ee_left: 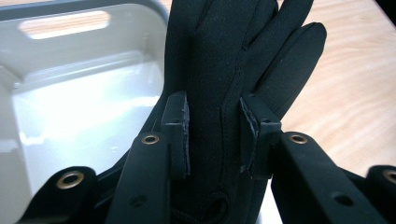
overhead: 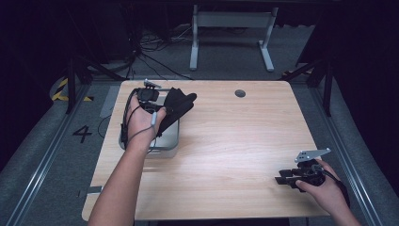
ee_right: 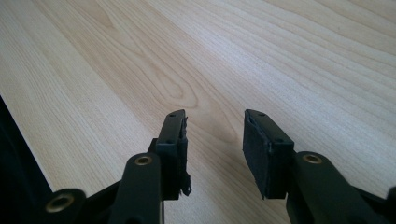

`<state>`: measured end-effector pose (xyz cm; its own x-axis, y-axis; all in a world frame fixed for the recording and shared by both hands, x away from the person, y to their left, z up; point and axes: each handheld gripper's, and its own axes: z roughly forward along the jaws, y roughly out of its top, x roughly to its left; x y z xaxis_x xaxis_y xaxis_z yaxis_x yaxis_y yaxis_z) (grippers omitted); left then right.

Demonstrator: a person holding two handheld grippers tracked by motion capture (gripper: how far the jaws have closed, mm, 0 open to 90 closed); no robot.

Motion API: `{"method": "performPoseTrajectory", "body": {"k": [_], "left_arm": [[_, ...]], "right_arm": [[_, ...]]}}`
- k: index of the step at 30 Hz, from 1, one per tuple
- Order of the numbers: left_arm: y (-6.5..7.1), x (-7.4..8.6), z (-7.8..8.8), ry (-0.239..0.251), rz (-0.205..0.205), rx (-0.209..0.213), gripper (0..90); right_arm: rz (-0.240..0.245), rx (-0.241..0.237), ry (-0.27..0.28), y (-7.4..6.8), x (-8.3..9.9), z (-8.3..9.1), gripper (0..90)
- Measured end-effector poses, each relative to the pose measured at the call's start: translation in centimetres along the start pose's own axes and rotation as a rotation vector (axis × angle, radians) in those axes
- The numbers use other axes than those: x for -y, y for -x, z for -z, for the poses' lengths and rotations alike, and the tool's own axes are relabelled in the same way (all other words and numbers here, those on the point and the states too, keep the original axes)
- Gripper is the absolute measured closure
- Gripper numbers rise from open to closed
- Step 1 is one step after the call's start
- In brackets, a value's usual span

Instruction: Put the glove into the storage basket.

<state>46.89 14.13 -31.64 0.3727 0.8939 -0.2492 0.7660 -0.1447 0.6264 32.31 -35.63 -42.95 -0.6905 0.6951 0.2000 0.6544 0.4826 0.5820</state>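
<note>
1. Clamped in my left gripper [ee_left: 214,135] is a black glove [ee_left: 233,60]; both pads press its palm from either side, and its fingers point away from me.
2. From above, my left hand [overhead: 143,123] holds that gripper [overhead: 162,110] over the far end of a grey bin [overhead: 170,141], which sits near the left edge of the table [overhead: 235,141].
3. The glove [overhead: 181,104] hangs over the bin's far right corner, its fingertips reaching out past the rim above the wood.
4. Along my left gripper's jaws, the bin's pale floor [ee_left: 84,112] lies to the left of the glove and bare table to the right.
5. My right gripper [ee_right: 215,149] stands with its jaws apart and nothing between them, just wood grain beyond.
6. My right hand [overhead: 324,188] keeps that gripper [overhead: 282,179] low near the table's near right corner, well apart from the glove and bin.
</note>
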Motion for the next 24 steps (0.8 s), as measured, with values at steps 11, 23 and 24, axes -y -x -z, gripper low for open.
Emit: {"method": "performPoseTrajectory", "body": {"k": [11, 23, 24], "left_arm": [[-1.9, -0.3, -1.5, 0.009, 0.095, -0.063, 66.6], [-3.7, 0.5, -2.6, 0.005, 0.176, -0.118, 66.3], [-3.8, 0.6, -2.7, 0.01, 0.181, -0.121, 66.3]], "right_arm": [[-0.005, 0.004, -0.001, -0.2, 0.4, 0.1, 60.2], [0.004, -0.003, -0.004, -0.5, 0.2, -0.1, 59.3], [0.003, -0.004, -0.002, -0.5, 0.2, -0.1, 59.3]]}}
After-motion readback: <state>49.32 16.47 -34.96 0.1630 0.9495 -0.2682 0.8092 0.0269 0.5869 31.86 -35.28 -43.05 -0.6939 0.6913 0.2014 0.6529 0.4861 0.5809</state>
